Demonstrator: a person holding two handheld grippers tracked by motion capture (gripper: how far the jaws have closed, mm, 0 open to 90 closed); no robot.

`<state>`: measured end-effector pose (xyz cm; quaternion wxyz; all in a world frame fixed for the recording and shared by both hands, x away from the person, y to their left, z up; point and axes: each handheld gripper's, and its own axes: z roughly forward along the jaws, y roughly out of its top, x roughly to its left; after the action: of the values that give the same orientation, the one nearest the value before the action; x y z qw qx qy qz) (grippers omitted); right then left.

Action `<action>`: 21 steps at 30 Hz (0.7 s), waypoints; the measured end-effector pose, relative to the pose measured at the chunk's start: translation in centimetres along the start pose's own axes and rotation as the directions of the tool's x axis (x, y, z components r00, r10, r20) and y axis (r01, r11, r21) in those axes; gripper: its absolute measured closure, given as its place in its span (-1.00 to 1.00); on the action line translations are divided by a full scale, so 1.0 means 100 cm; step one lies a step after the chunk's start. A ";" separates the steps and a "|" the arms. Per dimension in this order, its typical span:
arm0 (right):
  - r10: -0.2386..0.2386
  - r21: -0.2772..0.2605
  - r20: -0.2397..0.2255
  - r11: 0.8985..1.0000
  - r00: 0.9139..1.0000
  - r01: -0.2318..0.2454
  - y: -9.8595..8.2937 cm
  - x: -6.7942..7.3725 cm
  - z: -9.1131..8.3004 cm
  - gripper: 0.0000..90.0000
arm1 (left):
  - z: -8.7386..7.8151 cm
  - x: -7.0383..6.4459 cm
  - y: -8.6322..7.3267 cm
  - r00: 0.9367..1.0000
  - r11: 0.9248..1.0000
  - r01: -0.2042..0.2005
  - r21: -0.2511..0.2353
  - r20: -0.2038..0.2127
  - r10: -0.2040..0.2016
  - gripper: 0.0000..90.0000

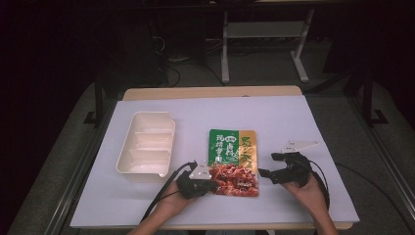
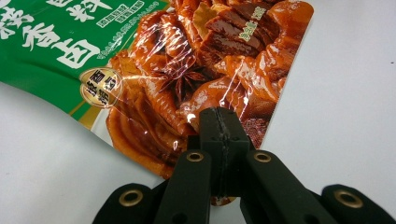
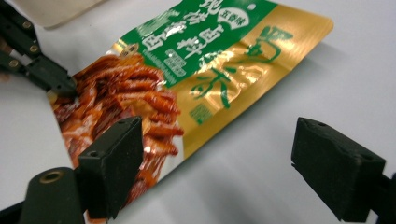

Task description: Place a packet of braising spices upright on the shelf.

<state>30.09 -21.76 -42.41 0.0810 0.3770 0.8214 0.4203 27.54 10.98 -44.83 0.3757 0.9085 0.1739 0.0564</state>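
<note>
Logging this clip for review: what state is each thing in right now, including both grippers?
Snack pouch: sealed, lying flat on the table, near left corner pinched and slightly lifted.
Left gripper: jaws shut on the pouch's corner.
Right gripper: jaws wide open, holding nothing, just right of the pouch.
White tray: upright, empty, left of the pouch and apart from it.
Table: covered with a white sheet.

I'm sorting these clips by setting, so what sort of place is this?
Probably a lab or recording workspace, not a kitchen. A table under a plain white sheet holds just a snack packet and a white tray; cables and a bare metal frame stand on the dark floor behind.
</note>
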 end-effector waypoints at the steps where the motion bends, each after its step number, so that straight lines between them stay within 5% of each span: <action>1: -0.005 -0.005 0.000 1.000 1.000 0.005 0.003 -0.001 0.002 -0.64 | 0.000 0.000 0.000 1.000 1.000 0.000 0.000 0.000 0.000 1.00; 6: -0.004 0.003 -0.004 1.000 1.000 0.004 0.020 -0.005 0.010 -0.63 | 0.001 0.001 -0.003 0.999 0.999 0.033 -0.030 0.011 -0.033 1.00; 13: -0.004 0.029 0.001 1.000 1.000 0.004 0.042 -0.011 0.025 -0.61 | 0.000 0.000 -0.003 1.000 0.999 0.028 -0.027 0.005 -0.028 1.00; 21: 0.060 0.104 -0.022 0.993 0.998 -0.058 0.062 -0.026 0.044 -0.59 | 0.001 0.001 -0.003 1.000 0.999 0.027 -0.033 0.010 -0.027 1.00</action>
<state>37.28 -18.53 -40.98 0.0388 0.3996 0.8315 0.3841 27.62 11.18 -45.08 0.3925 0.8999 0.1833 0.0497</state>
